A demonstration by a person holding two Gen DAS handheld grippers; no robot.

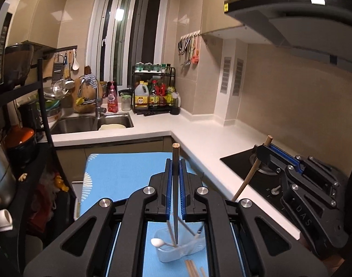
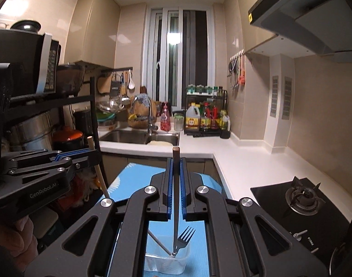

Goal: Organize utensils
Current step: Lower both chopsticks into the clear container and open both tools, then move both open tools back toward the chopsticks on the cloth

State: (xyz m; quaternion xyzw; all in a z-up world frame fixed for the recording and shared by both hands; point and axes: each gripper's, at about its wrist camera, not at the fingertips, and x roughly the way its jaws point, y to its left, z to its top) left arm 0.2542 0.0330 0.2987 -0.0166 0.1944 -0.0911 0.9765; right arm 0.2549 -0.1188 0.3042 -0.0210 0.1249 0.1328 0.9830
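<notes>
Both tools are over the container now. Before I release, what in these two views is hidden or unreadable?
- Left wrist view: the clear container shows only between the left tool linkages, sides hidden.
- Left wrist view: loose chopsticks are cut off by the bottom edge.
- Right wrist view: the container's base runs off the bottom edge; the right tool frame hides its sides.
- Right wrist view: the fork sits half behind the held chopstick.

Domestic kitchen. Evidence: stainless double sink (image 2: 139, 137) with faucet at 12 o'clock, gas hob (image 2: 302, 198) at 3 o'clock under a range hood (image 2: 302, 18), condiment rack (image 2: 207, 115), microwave (image 2: 25, 62) at 10 o'clock.
</notes>
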